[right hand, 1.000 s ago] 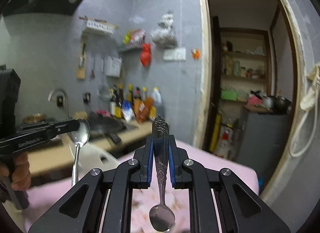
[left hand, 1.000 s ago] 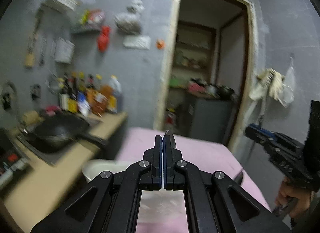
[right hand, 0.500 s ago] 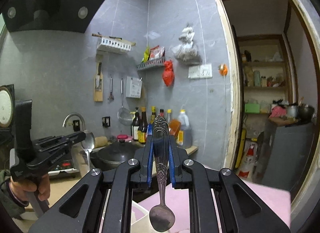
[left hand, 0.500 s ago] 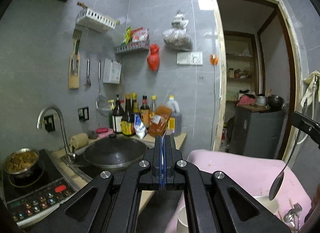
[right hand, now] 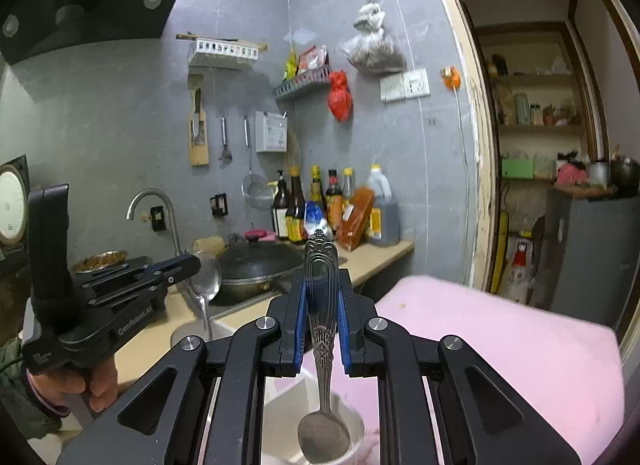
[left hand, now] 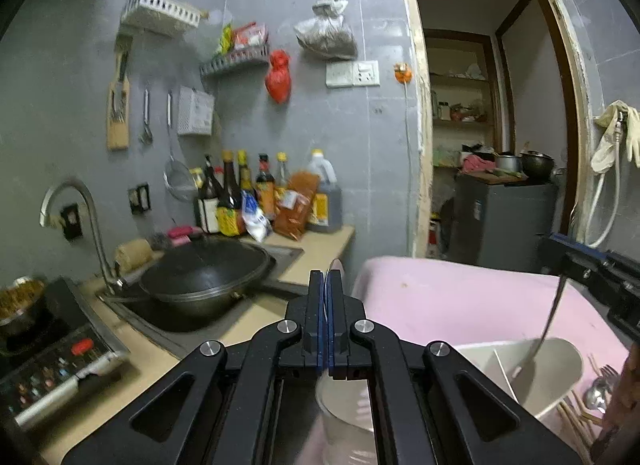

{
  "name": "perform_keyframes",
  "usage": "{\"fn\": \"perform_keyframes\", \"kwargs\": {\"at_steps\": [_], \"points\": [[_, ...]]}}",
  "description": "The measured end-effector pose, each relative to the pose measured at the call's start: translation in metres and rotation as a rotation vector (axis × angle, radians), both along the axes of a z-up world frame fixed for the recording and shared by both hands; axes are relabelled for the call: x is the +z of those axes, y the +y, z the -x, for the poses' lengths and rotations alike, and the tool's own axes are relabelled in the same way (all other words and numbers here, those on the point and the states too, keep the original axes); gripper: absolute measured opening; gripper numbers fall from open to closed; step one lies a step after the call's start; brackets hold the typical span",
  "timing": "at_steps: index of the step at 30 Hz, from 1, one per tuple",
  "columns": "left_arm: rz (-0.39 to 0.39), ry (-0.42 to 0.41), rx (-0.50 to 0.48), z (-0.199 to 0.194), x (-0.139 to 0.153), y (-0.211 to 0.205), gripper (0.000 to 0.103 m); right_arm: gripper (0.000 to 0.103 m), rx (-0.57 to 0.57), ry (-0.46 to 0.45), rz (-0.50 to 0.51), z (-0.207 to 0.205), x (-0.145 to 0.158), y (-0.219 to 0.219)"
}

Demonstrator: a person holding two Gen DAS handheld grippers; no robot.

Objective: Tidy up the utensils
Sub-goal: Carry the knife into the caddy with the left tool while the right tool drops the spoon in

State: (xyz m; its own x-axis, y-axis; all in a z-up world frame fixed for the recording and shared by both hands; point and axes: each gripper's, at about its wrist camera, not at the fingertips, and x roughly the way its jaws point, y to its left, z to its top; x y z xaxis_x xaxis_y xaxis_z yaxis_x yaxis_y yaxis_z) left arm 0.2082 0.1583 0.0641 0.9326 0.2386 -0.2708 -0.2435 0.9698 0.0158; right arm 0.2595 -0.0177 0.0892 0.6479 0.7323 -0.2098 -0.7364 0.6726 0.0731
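My right gripper (right hand: 322, 301) is shut on the ornate handle of a metal spoon (right hand: 323, 393) whose bowl hangs down over a white utensil holder (right hand: 356, 429). In the left wrist view that spoon (left hand: 540, 333) dips into the holder (left hand: 560, 377). My left gripper (left hand: 328, 305) is shut on a second spoon, seen edge-on (left hand: 334, 269); in the right wrist view its bowl (right hand: 206, 275) points up beside the left gripper (right hand: 176, 265), its handle running down toward the holder's left part.
The holder stands on a pink-covered table (left hand: 452, 297). Loose forks, spoons and chopsticks (left hand: 592, 397) lie to its right. A counter with a black wok (left hand: 204, 273), faucet (left hand: 80, 225), bottles (left hand: 264, 201) and induction cooker (left hand: 52, 373) is at the left.
Both grippers have tilted down toward the table. The white holder has come into view under both, and the right spoon's bowl now hangs over it.
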Motion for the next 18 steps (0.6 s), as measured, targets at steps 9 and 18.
{"fn": "perform_keyframes", "kwargs": {"at_steps": [9, 18], "points": [[0.222, 0.119, -0.19, -0.002, -0.006, 0.007, 0.006, 0.036, 0.021, 0.082, -0.038, 0.0, -0.011, -0.015], [0.281, 0.044, -0.232, 0.02, 0.018, -0.006, 0.044, 0.068, -0.052, 0.012, -0.109, 0.021, 0.012, -0.054]]}}
